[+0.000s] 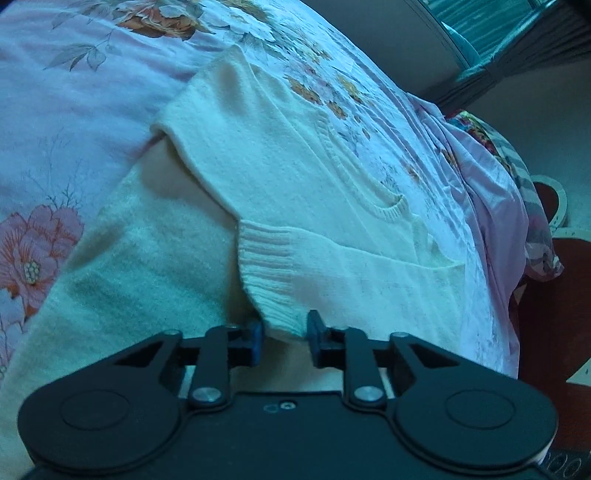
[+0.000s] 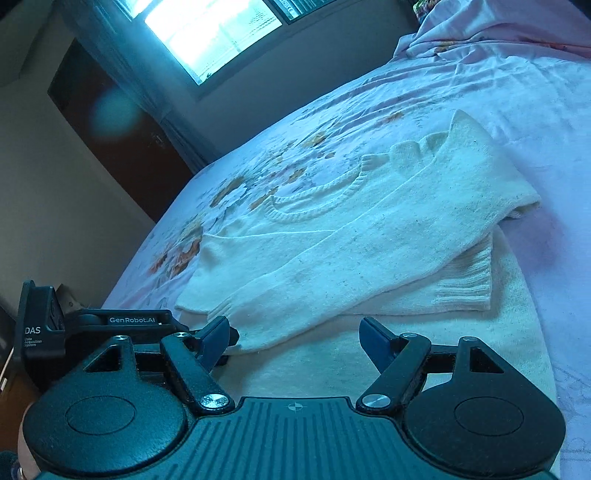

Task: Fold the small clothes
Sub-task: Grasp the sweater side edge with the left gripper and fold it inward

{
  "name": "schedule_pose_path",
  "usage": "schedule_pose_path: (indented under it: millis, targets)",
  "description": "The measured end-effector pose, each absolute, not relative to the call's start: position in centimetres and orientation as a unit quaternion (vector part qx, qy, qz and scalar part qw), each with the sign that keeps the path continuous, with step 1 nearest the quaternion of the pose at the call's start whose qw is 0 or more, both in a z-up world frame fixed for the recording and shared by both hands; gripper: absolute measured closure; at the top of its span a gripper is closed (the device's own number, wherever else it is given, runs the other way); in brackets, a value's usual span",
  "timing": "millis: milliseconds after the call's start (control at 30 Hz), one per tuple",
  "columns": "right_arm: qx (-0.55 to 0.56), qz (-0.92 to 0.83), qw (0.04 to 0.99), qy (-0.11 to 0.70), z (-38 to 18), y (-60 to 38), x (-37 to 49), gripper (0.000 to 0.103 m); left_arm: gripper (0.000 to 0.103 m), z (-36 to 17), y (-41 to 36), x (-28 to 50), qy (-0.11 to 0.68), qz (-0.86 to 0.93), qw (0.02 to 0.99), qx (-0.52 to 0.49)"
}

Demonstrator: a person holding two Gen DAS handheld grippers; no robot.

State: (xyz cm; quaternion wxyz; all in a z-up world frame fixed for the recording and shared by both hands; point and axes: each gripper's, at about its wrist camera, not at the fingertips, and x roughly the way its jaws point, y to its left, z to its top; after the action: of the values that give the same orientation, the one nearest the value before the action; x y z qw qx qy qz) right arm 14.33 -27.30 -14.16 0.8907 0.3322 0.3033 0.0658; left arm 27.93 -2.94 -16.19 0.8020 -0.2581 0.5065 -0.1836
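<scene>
Lying on the bed [image 2: 517,92], the sweater [image 2: 332,240] is a soft cream knit: light, limp, a little fuzzy, so by my judgement it will drape and stretch rather than slide, and a pinch on a single layer will drag the layers under it. Both sleeves are already crossed over the body, and the neckline [image 2: 314,195] sits at the sweater's far side.

Nearest the left gripper [image 1: 284,338] is a ribbed cuff [image 1: 266,266]. Its blue pads [image 1: 255,341] stand a small way apart, with the cuff's corner hanging between them. Whether they actually pinch it I cannot tell; a gap shows on each side, so it looks loose.

The right gripper [image 2: 293,338] is spread wide at the sweater's near edge, holding nothing; the other cuff [image 2: 469,280] lies beyond its right finger. The left gripper's body shows just beside it, by the sweater's near-left corner.

Ribbed edges make the best holds: thicker, firmer, less likely to slip. Beyond the sweater the flowered sheet runs on to a window [image 2: 214,33].
</scene>
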Motion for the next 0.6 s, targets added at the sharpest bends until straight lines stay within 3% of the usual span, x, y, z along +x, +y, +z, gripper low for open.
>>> schedule_pose_path:
  millis: [67,333,600]
  targets:
    - [0.323,0.057,0.894,0.305,-14.1,-27.3,14.3,0.026,0.098,-16.1,-3.3,28.3,0.498,-0.169,0.811,-0.255]
    - [0.296,0.024,0.912,0.283,-13.3,-28.2,14.5,0.026,0.100,-10.7,-0.4,26.8,0.397,-0.144,0.875,-0.237]
    - [0.286,0.008,0.913,0.291,-13.9,-28.1,15.7,0.026,0.100,-14.6,2.2,26.4,0.441,-0.105,0.868,-0.206]
